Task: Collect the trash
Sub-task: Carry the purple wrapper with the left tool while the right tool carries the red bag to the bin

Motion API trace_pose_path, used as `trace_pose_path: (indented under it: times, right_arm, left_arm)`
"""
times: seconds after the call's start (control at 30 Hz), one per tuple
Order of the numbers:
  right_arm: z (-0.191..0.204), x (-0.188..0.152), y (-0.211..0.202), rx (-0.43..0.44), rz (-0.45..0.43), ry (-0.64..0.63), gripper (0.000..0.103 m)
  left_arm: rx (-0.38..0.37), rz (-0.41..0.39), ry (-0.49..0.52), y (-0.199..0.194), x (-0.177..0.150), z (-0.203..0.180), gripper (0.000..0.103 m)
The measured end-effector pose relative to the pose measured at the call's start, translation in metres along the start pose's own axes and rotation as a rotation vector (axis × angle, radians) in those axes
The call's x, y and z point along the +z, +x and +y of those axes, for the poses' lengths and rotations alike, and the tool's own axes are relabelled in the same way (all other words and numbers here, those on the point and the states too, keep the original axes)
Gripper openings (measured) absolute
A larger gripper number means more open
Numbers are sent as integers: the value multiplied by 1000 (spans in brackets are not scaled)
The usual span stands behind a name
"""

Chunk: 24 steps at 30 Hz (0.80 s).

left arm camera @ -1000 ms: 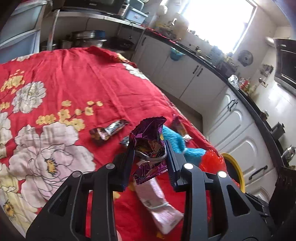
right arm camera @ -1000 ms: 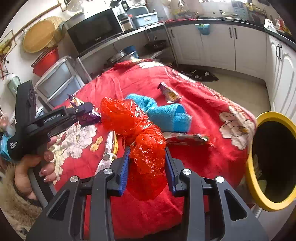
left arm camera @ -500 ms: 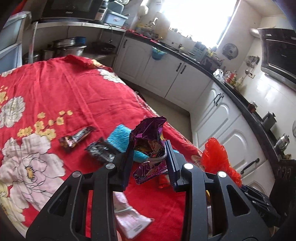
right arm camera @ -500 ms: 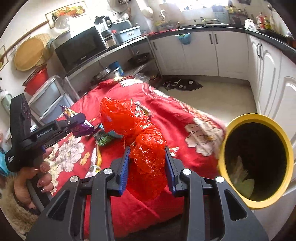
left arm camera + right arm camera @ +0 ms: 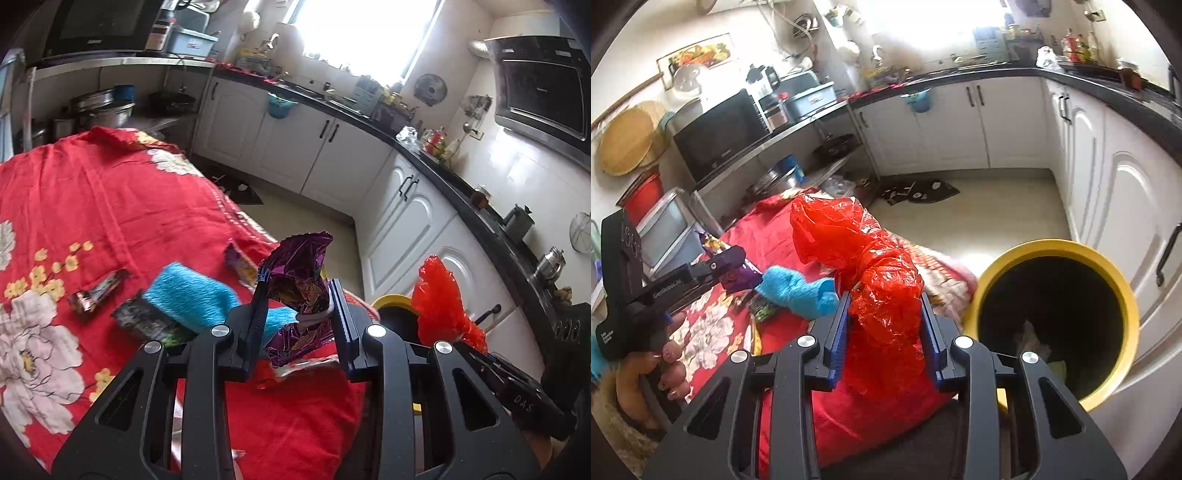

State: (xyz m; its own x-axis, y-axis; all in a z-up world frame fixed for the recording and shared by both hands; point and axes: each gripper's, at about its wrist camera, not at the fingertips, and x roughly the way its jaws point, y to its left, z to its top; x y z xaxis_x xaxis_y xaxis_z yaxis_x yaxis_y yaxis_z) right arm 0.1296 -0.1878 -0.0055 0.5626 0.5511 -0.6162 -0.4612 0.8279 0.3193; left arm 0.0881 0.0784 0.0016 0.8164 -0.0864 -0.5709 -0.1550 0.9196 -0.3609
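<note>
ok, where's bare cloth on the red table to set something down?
Free: far half of the red cloth, beyond the brown wrapper. Crowded: near edge, around the blue towel, dark wrapper and yellow bin.

Yellow bin [image 5: 1123,280]: interior dark, contents indistinct; in left wrist view mostly hidden behind gripper. Dark wrapper [image 5: 144,321] print unreadable. Blue cloth [image 5: 192,295] partly hidden behind left gripper [image 5: 297,314].

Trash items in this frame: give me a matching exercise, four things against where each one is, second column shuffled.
1. purple wrapper
2. red plastic bag
3. blue cloth
4. yellow-rimmed bin

A. lying on the red floral cover
B. in the right claw
C. beside the cover, mouth open
D. in the left claw

Pairs: 1-D, 2-B, 3-A, 4-C
</note>
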Motion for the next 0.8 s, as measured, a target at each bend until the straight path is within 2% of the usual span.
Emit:
trace_pose_path:
  times: [0.8]
  right_arm:
    - [-58,9,-46,-148,-118,63,33]
  left_arm:
    - [-121,4,147,21,5,-86,26]
